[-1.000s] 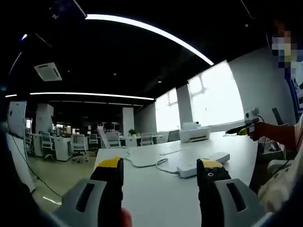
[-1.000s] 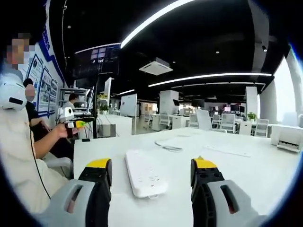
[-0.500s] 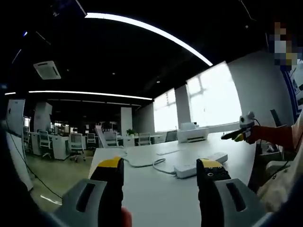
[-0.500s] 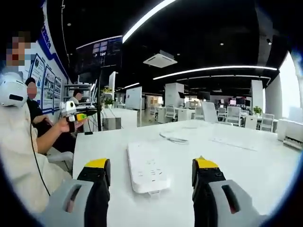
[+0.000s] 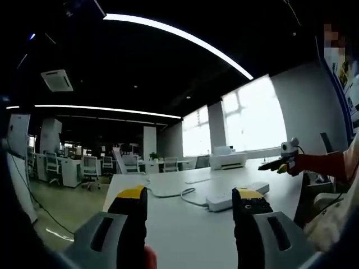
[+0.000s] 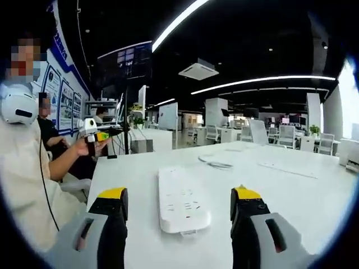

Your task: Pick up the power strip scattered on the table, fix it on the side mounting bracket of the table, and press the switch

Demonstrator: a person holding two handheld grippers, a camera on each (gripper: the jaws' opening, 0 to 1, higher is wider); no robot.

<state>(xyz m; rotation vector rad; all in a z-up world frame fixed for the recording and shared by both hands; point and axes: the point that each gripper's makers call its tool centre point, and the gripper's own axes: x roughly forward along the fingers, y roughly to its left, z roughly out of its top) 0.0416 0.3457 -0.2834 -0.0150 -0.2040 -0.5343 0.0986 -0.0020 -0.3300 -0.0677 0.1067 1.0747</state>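
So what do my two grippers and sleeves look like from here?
Both the left gripper and the right gripper have grey bodies with dark slots, and black fingers capped in yellow. The sleeve is cream-coloured, with a thin black cable hanging alongside.

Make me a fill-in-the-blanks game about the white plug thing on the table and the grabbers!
1. The power strip is lying flat on the white ____.
2. The right gripper has its fingers spread ____, one on each side of the power strip.
3. The tips of the left gripper fingers are coloured ____.
4. A white ____ runs across the table from the power strip.

Missing words: table; open; yellow; cable
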